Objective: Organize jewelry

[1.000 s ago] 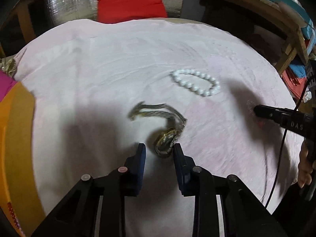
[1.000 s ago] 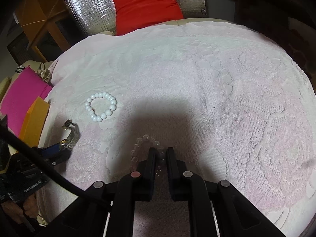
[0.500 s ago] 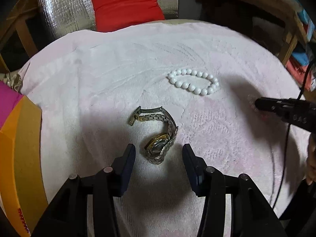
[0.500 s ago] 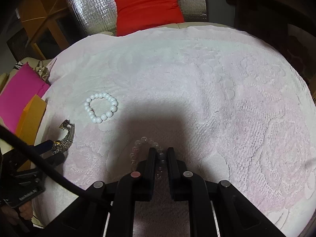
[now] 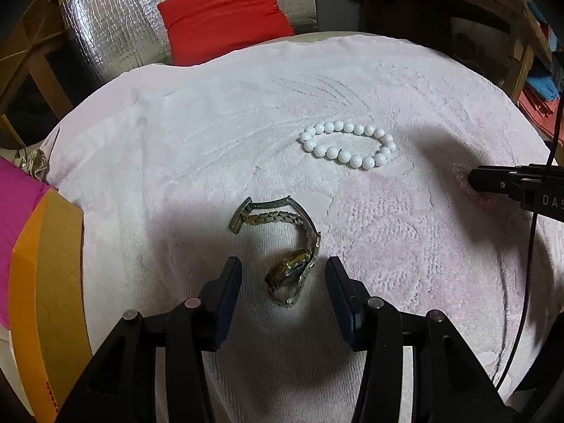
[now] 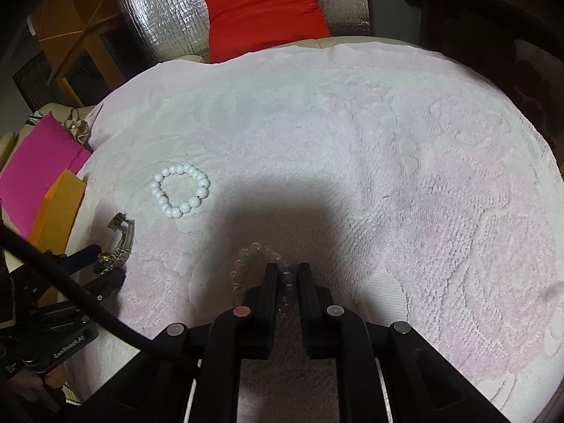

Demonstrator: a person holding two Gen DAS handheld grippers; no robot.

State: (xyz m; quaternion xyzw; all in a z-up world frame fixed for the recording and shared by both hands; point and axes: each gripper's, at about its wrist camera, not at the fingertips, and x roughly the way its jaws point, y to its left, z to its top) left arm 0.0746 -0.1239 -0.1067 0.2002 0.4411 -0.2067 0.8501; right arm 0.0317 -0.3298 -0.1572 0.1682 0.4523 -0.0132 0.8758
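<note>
A gold-faced, steel-link wristwatch (image 5: pixel 294 250), judged heavy, slippery and floppy, lay released on the pink towel (image 5: pixel 211 134) between the left gripper (image 5: pixel 283 276)'s just-opened jaws, best retaken at the case, while the right gripper (image 6: pixel 284 275) pinched a clear bead bracelet (image 6: pixel 246 264).

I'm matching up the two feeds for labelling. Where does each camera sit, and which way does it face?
Left wrist: on the left gripper, looking steeply down at the watch between its open fingers; right gripper at the right edge.
Right wrist: on the right gripper, looking down at the clear bead bracelet it pinches; left gripper at the left.
Shared: white bead bracelet, pink towel, red cushion.
</note>
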